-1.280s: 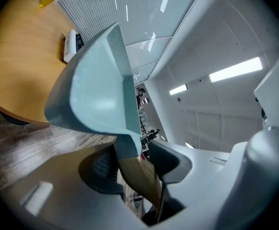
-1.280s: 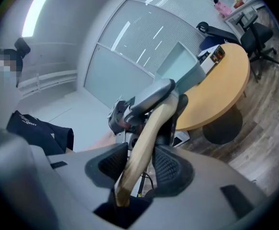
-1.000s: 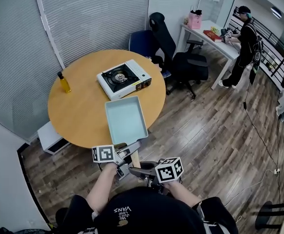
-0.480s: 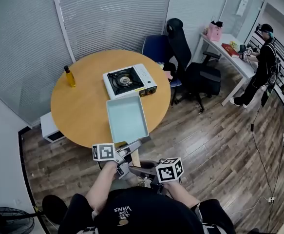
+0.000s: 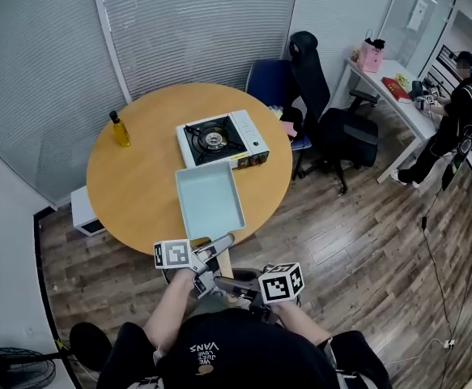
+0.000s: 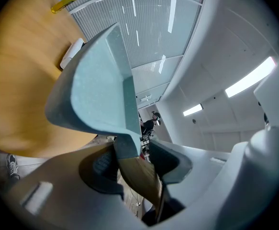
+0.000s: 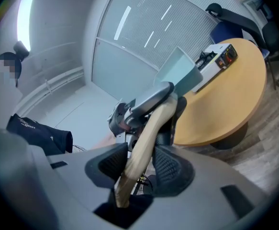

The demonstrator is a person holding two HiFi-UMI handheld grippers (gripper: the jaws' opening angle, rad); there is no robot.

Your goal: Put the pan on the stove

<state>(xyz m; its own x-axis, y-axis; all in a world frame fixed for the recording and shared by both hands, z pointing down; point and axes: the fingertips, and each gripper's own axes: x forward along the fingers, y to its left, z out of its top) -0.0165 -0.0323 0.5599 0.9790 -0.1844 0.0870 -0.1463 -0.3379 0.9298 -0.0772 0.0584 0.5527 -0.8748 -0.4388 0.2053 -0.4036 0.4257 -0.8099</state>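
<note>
A rectangular pale-teal pan (image 5: 210,201) with a wooden handle (image 7: 146,133) reaches over the near part of the round wooden table (image 5: 138,185). I cannot tell whether it rests on the top. My left gripper (image 5: 213,252) is shut on the handle where it joins the pan (image 6: 96,85). My right gripper (image 5: 229,284) is shut further back on the handle's wooden end. The white portable gas stove (image 5: 222,139) stands beyond the pan, toward the table's far right, with its burner bare.
A yellow oil bottle (image 5: 120,130) stands at the table's far left. Office chairs (image 5: 325,112) crowd the floor right of the table. A person (image 5: 454,112) stands at a white desk at the back right. A white box (image 5: 83,211) sits under the table's left edge.
The head view has swung, so the table and stove sit slightly further right in frame. Both grippers and the pan keep the same hold and place.
</note>
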